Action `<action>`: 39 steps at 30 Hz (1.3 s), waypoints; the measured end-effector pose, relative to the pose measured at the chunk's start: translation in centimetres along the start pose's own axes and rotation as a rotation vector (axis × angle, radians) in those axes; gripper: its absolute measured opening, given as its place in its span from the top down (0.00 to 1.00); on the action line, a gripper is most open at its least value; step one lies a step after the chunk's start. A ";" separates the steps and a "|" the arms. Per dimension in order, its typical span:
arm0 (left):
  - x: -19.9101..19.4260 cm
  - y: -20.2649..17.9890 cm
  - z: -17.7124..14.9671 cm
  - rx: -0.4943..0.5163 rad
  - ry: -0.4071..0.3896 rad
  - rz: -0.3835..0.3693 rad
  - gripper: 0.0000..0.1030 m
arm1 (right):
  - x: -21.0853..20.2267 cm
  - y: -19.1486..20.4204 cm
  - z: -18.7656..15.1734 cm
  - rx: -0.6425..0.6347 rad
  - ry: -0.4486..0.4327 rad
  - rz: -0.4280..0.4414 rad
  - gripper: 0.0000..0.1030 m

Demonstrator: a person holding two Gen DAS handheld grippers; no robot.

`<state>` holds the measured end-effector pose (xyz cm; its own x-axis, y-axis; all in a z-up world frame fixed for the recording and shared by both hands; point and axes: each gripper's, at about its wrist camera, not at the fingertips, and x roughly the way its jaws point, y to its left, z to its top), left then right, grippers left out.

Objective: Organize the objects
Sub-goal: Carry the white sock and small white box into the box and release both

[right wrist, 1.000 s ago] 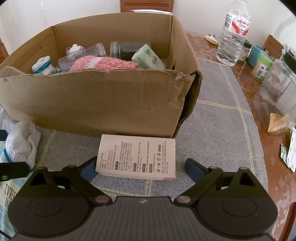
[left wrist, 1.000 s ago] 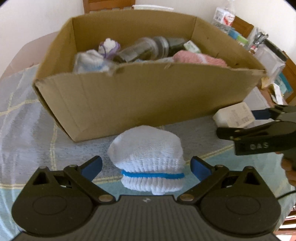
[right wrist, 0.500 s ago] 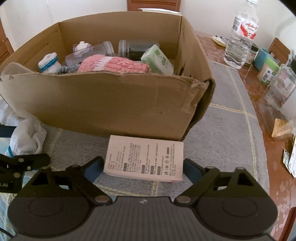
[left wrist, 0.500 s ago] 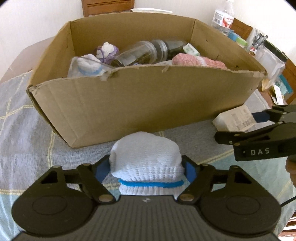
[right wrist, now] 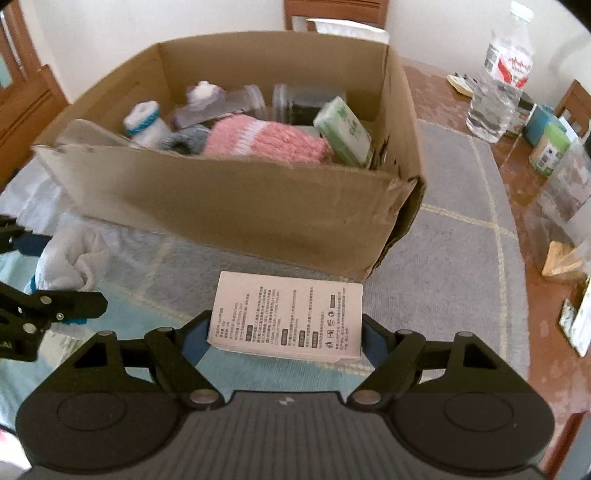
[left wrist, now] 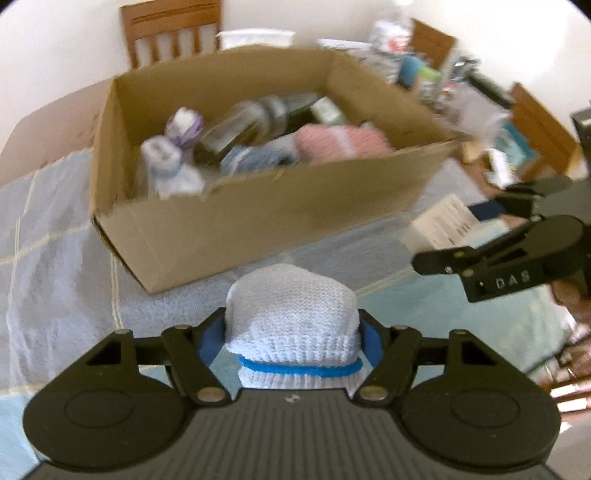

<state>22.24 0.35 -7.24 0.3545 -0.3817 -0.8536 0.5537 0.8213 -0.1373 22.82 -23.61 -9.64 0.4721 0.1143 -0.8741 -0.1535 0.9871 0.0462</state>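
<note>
My left gripper (left wrist: pixel 291 338) is shut on a white rolled sock with a blue band (left wrist: pixel 291 317) and holds it above the cloth, in front of the cardboard box (left wrist: pixel 258 218). My right gripper (right wrist: pixel 282 338) is shut on a flat pinkish-white carton with printed text (right wrist: pixel 288 317), lifted in front of the same box (right wrist: pixel 258 210). The box holds socks, clear jars, a pink knit item (right wrist: pixel 266 142) and a green pack (right wrist: pixel 341 129). The right gripper also shows in the left wrist view (left wrist: pixel 476 232), and the sock shows in the right wrist view (right wrist: pixel 70 258).
A grey and teal checked cloth (right wrist: pixel 461 229) covers the table. A water bottle (right wrist: pixel 498 77), tubs and clear containers (right wrist: pixel 550 147) crowd the table's right side. Wooden chairs (left wrist: pixel 173 33) stand behind the box.
Both grippers closed on their objects, the left on the sock and the right on the carton, and both have risen, so the box interior now shows from higher up.
</note>
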 end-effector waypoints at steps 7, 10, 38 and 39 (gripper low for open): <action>-5.1 -0.3 4.5 0.082 -0.087 -0.013 0.30 | -6.2 0.5 2.0 -0.093 -0.111 0.017 0.18; -5.8 0.2 7.1 0.088 -0.136 0.008 0.30 | -7.4 0.4 3.7 -0.091 -0.160 0.017 0.18; -5.7 5.1 9.2 -0.030 -0.238 0.229 0.01 | -3.2 0.8 16.2 -0.108 -0.249 0.005 0.00; -5.8 4.9 9.1 -0.027 -0.237 0.245 0.01 | -3.4 0.8 16.2 -0.101 -0.239 -0.002 0.00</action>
<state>29.78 2.74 1.66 0.6416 -0.2566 -0.7228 0.4109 0.9107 0.0415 35.19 -21.38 1.19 0.6626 0.1472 -0.7343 -0.2323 0.9725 -0.0147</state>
